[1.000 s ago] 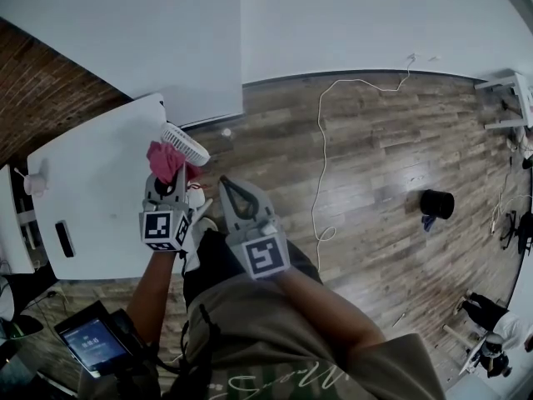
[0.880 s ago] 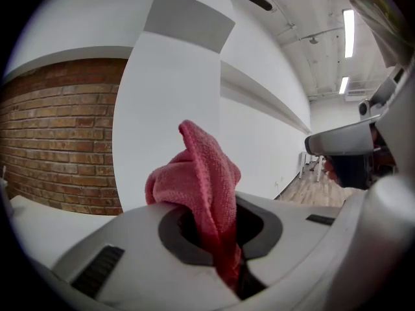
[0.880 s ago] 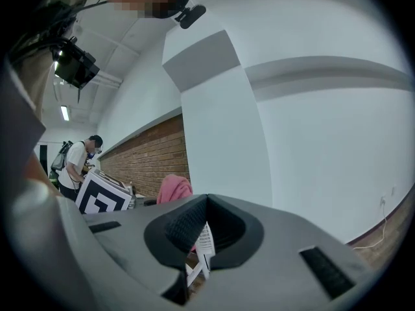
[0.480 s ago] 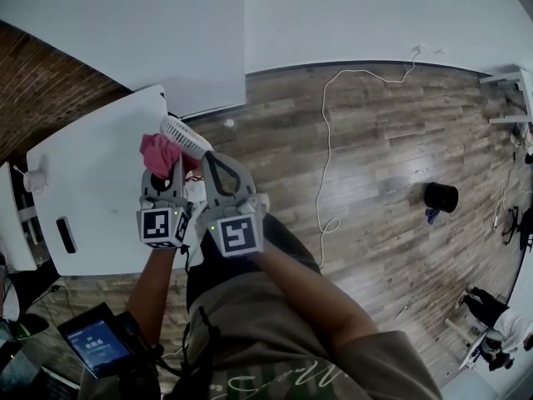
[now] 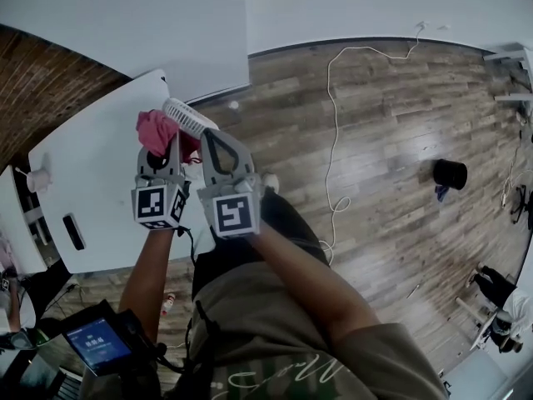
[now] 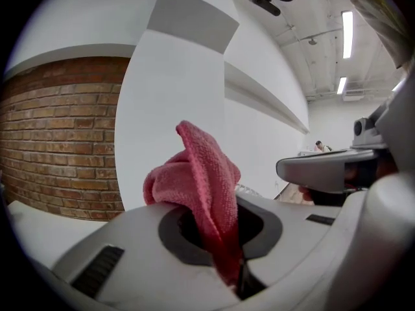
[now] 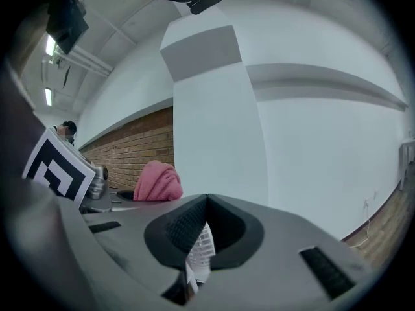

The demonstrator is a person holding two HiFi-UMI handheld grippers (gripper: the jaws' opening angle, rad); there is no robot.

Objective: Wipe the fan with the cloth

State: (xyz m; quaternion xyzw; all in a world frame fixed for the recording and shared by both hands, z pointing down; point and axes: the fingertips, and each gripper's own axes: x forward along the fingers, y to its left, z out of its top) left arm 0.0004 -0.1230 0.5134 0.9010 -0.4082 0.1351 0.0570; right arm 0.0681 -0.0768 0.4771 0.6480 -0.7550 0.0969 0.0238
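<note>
My left gripper (image 5: 161, 146) is shut on a pink cloth (image 5: 155, 131), which bunches up out of its jaws (image 6: 202, 185). My right gripper (image 5: 213, 137) stands close beside it on the right, shut on a small white fan (image 5: 190, 117). In the right gripper view the fan's ribbed white grille (image 7: 200, 247) shows pinched between the jaws, and the cloth (image 7: 157, 182) sits just to the left. The fan's head rests against the cloth over the corner of the white table (image 5: 92, 192).
A dark flat device (image 5: 73, 232) and a small white object (image 5: 37, 178) lie on the table. A white cable (image 5: 331, 132) runs over the wooden floor, and a black pot (image 5: 450, 173) stands at the right. A lit screen (image 5: 92, 344) is at lower left.
My right gripper has swung left and now sits right beside the left one. The fan and cloth stay together above the table corner; the left gripper has hardly moved.
</note>
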